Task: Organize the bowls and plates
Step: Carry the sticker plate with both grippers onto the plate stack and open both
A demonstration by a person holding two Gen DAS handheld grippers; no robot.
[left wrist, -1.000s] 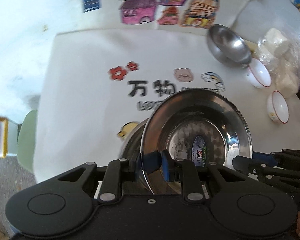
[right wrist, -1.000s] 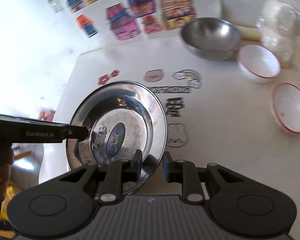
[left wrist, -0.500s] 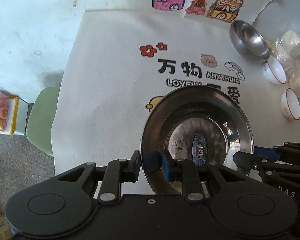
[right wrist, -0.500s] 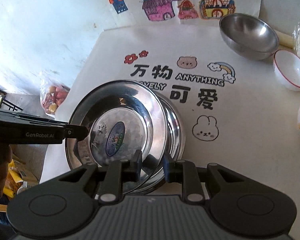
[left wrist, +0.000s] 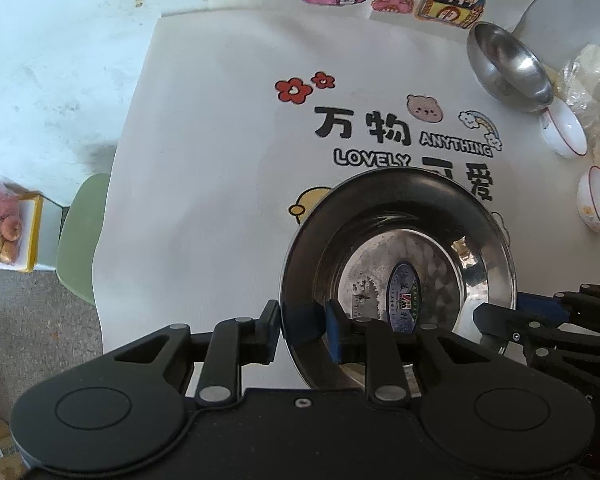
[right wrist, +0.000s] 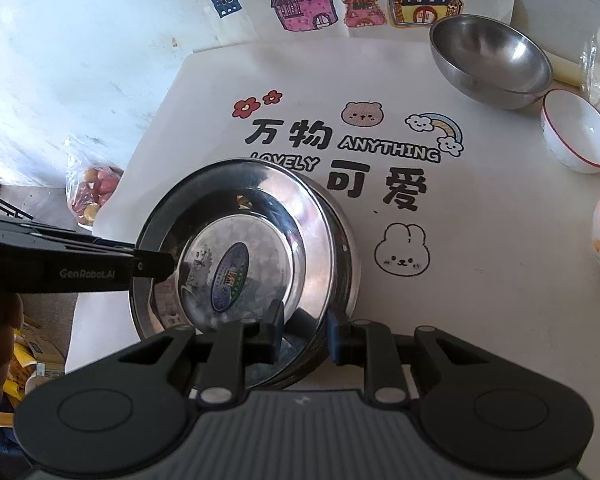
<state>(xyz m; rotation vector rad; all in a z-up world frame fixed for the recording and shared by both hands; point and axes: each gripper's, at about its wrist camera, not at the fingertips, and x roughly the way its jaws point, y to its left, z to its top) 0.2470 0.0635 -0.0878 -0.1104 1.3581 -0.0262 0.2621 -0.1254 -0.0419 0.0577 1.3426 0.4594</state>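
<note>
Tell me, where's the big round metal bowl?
The metal bowl sits far right on the cloth, below the house drawings, beside a red-rimmed white bowl.

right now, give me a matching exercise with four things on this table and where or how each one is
Things:
1. steel plate
2. steel mixing bowl
3. red-rimmed white bowl
4. bunny drawing

Places or states:
A. printed on the cloth, right of the plate stack
B. far right corner, just below the paper house drawings
C. gripped at its rim by both grippers, above another plate
D. right beside the mixing bowl, nearer the camera

Pairs: 1-C, 2-B, 3-D, 4-A
</note>
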